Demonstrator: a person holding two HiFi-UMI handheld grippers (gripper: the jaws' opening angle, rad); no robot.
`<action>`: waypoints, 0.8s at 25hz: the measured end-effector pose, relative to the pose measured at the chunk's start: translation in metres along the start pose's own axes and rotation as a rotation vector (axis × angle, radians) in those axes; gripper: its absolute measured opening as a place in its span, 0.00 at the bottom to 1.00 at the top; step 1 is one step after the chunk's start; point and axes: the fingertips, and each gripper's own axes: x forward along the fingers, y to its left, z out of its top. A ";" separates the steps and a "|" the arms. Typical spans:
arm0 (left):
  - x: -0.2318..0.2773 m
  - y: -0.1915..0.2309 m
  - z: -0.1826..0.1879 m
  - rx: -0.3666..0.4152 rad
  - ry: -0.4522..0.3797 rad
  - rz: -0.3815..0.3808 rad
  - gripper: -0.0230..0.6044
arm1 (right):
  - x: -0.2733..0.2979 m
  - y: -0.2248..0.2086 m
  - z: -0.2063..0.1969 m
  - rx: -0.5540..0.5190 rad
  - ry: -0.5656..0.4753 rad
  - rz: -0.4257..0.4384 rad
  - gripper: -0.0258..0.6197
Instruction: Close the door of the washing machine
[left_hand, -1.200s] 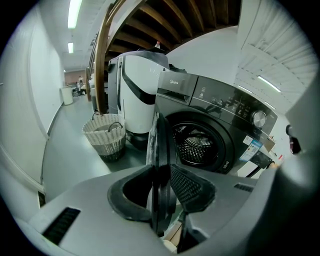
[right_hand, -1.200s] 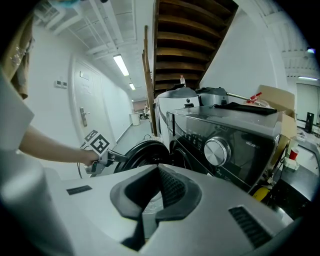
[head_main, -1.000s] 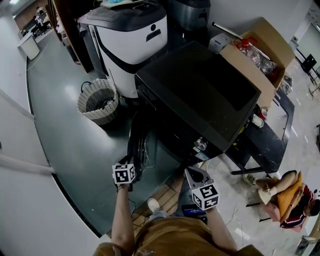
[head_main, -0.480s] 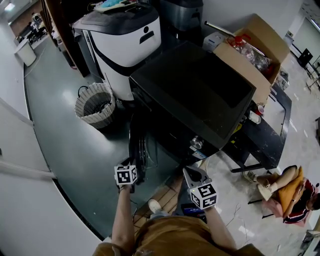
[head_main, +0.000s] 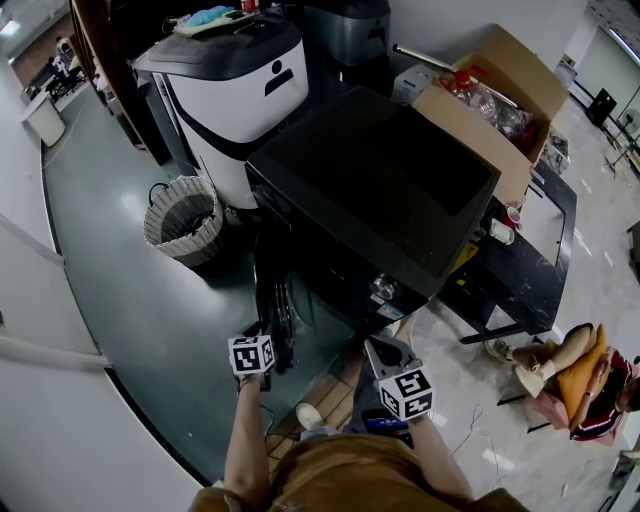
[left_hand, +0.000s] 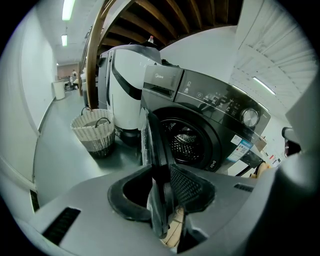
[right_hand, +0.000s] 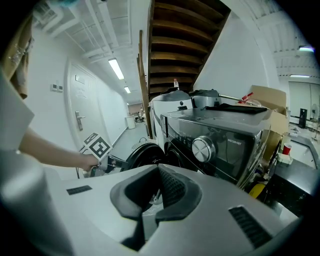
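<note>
The black front-loading washing machine (head_main: 380, 190) stands in the middle, its round door (head_main: 272, 290) swung out to the left on edge. In the left gripper view the door's rim (left_hand: 152, 145) runs between the jaws of my left gripper (left_hand: 161, 185), which are closed on it; the drum opening (left_hand: 187, 142) shows behind. From the head view that gripper (head_main: 262, 340) is at the door's near edge. My right gripper (head_main: 378, 350) hangs in front of the machine's lower right, shut and holding nothing. Its own view (right_hand: 159, 172) faces the control knob (right_hand: 202, 148) and the door (right_hand: 142, 155).
A wicker basket (head_main: 185, 218) sits on the floor left of the door. A white appliance (head_main: 235, 90) stands behind it. A cardboard box (head_main: 500, 90) and a low black table (head_main: 520, 270) are on the machine's right. A person (head_main: 575, 375) sits on the floor at right.
My left gripper has shifted slightly with the door's edge still in its jaws. The head view has drifted, so the machine sits further left. The right gripper has kept still.
</note>
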 end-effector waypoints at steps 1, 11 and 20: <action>0.000 -0.001 0.001 0.000 0.001 -0.002 0.24 | -0.001 -0.001 0.000 0.000 0.000 0.000 0.06; 0.007 -0.017 0.001 -0.020 0.006 -0.017 0.24 | -0.012 -0.014 -0.006 0.022 0.000 -0.021 0.06; 0.011 -0.030 0.002 -0.035 0.022 -0.039 0.25 | -0.019 -0.021 -0.005 0.032 -0.009 -0.040 0.06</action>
